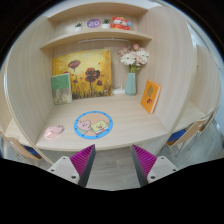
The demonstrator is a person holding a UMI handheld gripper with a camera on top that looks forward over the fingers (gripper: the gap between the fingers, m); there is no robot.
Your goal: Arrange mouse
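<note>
A round blue mouse pad (93, 124) lies on the pale wooden desk (130, 128), with a small flat multicoloured thing on it. A small pink-and-white object (53, 131), possibly the mouse, lies on the desk to the left of the pad. My gripper (113, 151) is open and empty. Its magenta pads (84, 160) stand wide apart over the desk's front edge, well short of the pad and the pink object.
At the back of the desk niche stand a flower painting (82, 72), a vase of flowers (132, 70) and an orange book (150, 96) leaning on the right wall. Shelves above (95, 33) hold small items. Chair parts show at both sides.
</note>
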